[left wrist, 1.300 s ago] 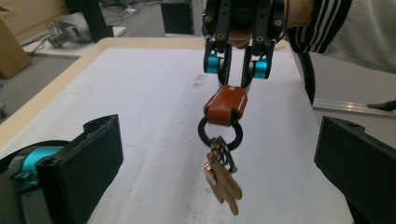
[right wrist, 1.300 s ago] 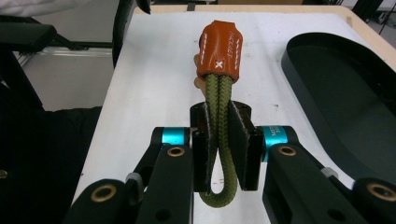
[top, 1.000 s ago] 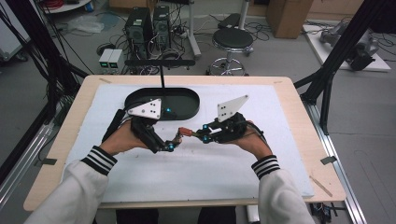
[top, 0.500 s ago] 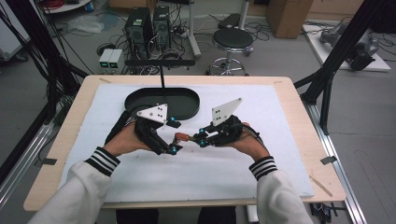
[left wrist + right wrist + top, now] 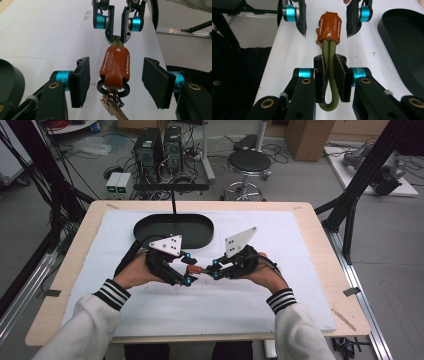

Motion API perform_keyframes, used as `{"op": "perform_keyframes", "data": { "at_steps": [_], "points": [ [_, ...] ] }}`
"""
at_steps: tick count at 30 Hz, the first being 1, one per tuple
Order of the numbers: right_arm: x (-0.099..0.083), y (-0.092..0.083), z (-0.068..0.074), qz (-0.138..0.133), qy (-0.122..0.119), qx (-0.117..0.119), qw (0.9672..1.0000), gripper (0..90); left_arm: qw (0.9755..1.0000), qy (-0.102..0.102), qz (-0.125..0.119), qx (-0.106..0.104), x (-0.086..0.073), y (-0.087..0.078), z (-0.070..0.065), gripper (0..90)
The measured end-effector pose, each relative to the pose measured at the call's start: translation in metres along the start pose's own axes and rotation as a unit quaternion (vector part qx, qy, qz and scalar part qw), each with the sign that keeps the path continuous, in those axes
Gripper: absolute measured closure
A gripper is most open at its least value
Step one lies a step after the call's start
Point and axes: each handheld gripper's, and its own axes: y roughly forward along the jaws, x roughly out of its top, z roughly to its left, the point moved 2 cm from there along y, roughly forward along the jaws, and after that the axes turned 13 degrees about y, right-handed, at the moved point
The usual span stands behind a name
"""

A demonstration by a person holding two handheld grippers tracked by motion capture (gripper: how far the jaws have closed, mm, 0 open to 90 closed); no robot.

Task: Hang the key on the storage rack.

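A keychain hangs between my two grippers above the white mat: an orange leather sleeve [image 5: 116, 65] with white stitching, a green cord loop [image 5: 329, 50] at one end, and a black ring [image 5: 113, 90] with a brass key [image 5: 112, 110] at the other. My right gripper [image 5: 329, 65] is shut on the green cord just behind the sleeve. My left gripper [image 5: 116, 82] is open, its pads [image 5: 80, 81] standing apart on either side of the sleeve without touching it. In the high view the left gripper [image 5: 188, 269] and right gripper [image 5: 214, 270] meet tip to tip at the keychain [image 5: 195, 269].
A black oval tray [image 5: 175, 231] lies on the mat just beyond the hands, with a thin black post rising behind it. The white mat [image 5: 250, 305] covers most of the wooden table. The tray's rim [image 5: 404, 50] lies to the right in the right gripper view.
Both hands have drifted a little toward the table's near edge and closer together. The keychain stays held between them.
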Motion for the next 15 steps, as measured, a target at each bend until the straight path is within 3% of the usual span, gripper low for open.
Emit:
{"op": "perform_keyframes", "data": {
  "at_steps": [15],
  "points": [
    [-0.0005, 0.0041, 0.0010, 0.010, -0.003, 0.006, 0.9999, 79.6, 0.9998, 0.007, 0.016, 0.001, -0.0006, 0.0031, -0.0013, 60.3]
  ]
}}
